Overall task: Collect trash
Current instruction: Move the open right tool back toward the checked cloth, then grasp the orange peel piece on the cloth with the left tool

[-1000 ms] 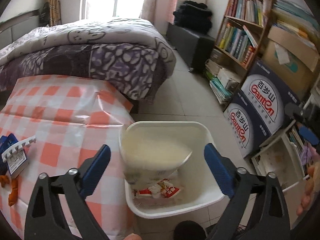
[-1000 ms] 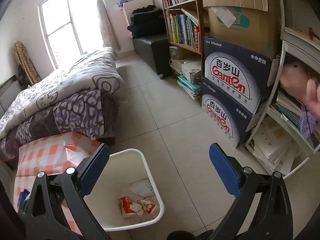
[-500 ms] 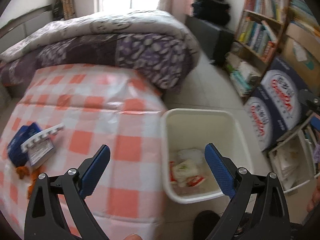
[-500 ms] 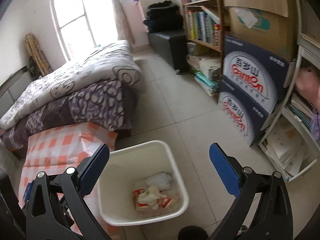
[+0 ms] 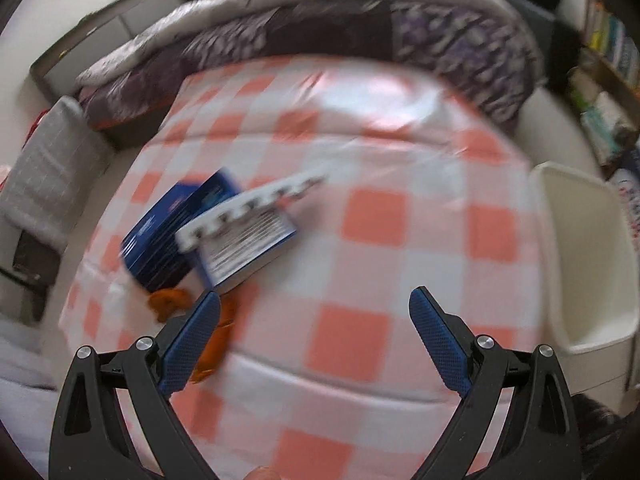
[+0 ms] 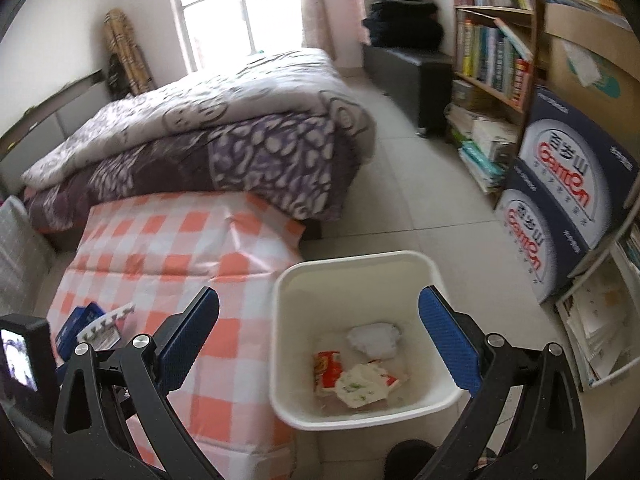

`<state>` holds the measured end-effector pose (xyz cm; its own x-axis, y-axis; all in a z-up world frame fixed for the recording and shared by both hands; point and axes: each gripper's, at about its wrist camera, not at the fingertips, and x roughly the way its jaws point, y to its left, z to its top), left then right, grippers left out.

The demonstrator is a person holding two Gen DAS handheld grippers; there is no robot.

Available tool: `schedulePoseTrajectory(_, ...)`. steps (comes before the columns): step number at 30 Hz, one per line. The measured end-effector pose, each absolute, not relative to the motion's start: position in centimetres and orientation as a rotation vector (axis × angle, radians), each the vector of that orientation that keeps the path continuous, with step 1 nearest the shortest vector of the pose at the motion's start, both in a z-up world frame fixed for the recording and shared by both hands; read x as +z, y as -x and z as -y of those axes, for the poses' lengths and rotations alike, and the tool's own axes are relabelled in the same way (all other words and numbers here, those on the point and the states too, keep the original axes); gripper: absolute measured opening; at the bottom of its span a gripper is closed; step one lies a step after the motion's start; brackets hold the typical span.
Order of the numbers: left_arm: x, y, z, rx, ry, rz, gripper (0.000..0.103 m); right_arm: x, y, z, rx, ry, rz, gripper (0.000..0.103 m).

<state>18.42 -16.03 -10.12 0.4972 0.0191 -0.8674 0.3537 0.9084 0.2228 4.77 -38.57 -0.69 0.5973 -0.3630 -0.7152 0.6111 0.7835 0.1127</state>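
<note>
My left gripper [image 5: 314, 316] is open and empty above the orange-checked tablecloth [image 5: 372, 240]. Ahead and left of it lie a blue box [image 5: 168, 236], a blue-and-white package [image 5: 244, 248] with a white comb-like strip [image 5: 248, 208] across it, and orange scraps [image 5: 168, 302]. The white trash bin [image 5: 588, 256] stands at the table's right edge. My right gripper [image 6: 318, 328] is open and empty above the bin [image 6: 352, 276], which holds a white crumpled tissue [image 6: 374, 338] and red-and-white wrappers [image 6: 352, 380]. The blue box [image 6: 78, 322] also shows in the right wrist view.
A bed with a purple and grey quilt [image 6: 216, 128] lies behind the table. Bookshelves [image 6: 496, 52] and stacked Ganten water cartons [image 6: 568, 200] line the right wall. A grey storage box [image 5: 48, 172] stands left of the table. The left gripper's camera screen [image 6: 20, 354] shows at lower left.
The left gripper has swung left from over the bin to over the table, toward the blue box and package. The white trash it dropped now lies in the bin. The right gripper shifted slightly left.
</note>
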Motion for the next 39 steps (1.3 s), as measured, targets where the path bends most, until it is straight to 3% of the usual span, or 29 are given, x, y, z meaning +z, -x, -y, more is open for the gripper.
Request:
schedulePoseTrajectory(5,-12.3,-20.7,11.3,-0.153,-0.347,-1.127,0.092,-1.2,-7.0,35.8,-0.525,-0.345,-0.765,0.096)
schedulePoseTrajectory(11,-14.1,-22.3,7.2,-0.168,-0.212,-1.233,0.079,-2.2,-9.7,32.8,-0.469,-0.315,-0.808,0.096)
schedulePoseTrajectory(14,-14.8,-22.7,6.2,-0.191,-0.176,-1.270,0.065,-2.8,-10.7,31.6,-0.451,-0.299,-0.827,0.096)
schedulePoseTrajectory(16,-15.5,-22.7,5.9,-0.218,-0.172,-1.300,0.048,-3.3,-11.6,30.8,-0.434,-0.286,-0.842,0.096)
schedulePoseTrajectory(17,-15.6,-22.6,5.9,-0.223,-0.176,-1.301,0.046,-3.5,-11.8,30.5,-0.428,-0.280,-0.848,0.096)
schedulePoseTrajectory(19,-15.5,-22.3,5.9,-0.232,-0.192,-1.286,0.028,-4.0,-12.7,29.7,-0.402,-0.262,-0.868,0.096)
schedulePoseTrajectory(22,-15.2,-22.0,5.3,-0.248,-0.171,-1.290,0.021,-4.8,-13.8,28.3,-0.365,-0.224,-0.894,0.096)
schedulePoseTrajectory(26,-13.7,-21.8,3.5,-0.245,-0.088,-1.300,0.020,-5.5,-15.3,25.4,-0.252,-0.083,-0.892,0.096)
schedulePoseTrajectory(29,-9.3,-21.0,0.9,-0.281,0.041,-1.269,0.020,-5.9,-16.7,23.3,-0.127,0.052,-0.872,0.096)
schedulePoseTrajectory(34,-1.7,-20.1,-2.4,-0.281,0.151,-1.079,0.020,-6.4,-20.6,19.0,0.108,0.215,-0.862,0.096)
schedulePoseTrajectory(39,2.7,-21.0,-5.7,-0.240,0.271,-0.956,0.020,-8.8,-25.6,13.6,0.285,0.380,-0.934,0.096)
